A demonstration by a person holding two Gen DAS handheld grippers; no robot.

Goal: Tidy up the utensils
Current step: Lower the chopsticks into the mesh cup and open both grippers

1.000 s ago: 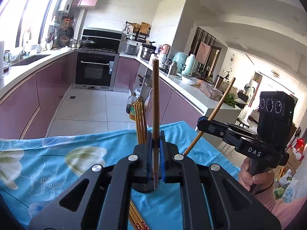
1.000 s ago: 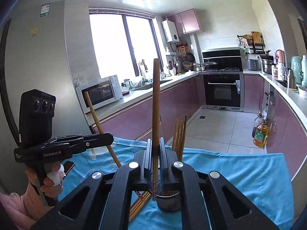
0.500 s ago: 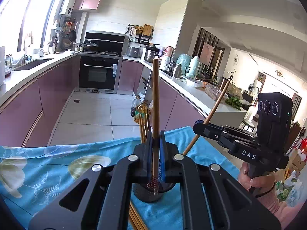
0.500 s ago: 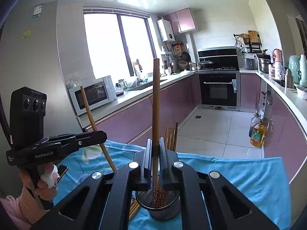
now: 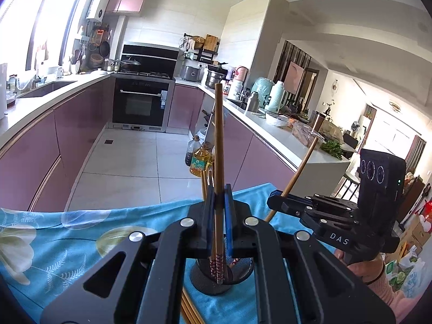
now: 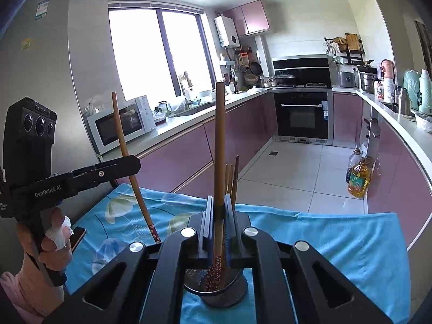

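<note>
Both grippers gripped a single chopstick over a kitchen table. Left gripper (image 5: 218, 216) had its jaws closed tight on an upright chopstick (image 5: 218, 145), its patterned tip (image 5: 219, 266) hanging inside the mouth of the black mesh holder (image 5: 213, 286) that stood on the blue floral cloth (image 5: 54, 243). Right gripper (image 6: 219, 224) was likewise clamped on its own chopstick (image 6: 220, 140), the decorated end (image 6: 214, 275) dipping into the same holder (image 6: 232, 297), where several other chopsticks (image 6: 232, 175) already stood. From the right wrist camera, the left-hand tool's chopstick (image 6: 129, 167) leaned at a slant, its tip near the cloth (image 6: 324, 243); whether that tip cleared the holder's rim could not be told from that angle. More chopsticks (image 5: 189, 310) lay loose on the cloth just beside the holder's base.

By appearances, the step in hand was dropping the held pair into the holder. The next move would call for lowering each tip a little further inside the rim, then easing the jaws apart so the sticks slid down among the others without tipping the light mesh cup.
</note>
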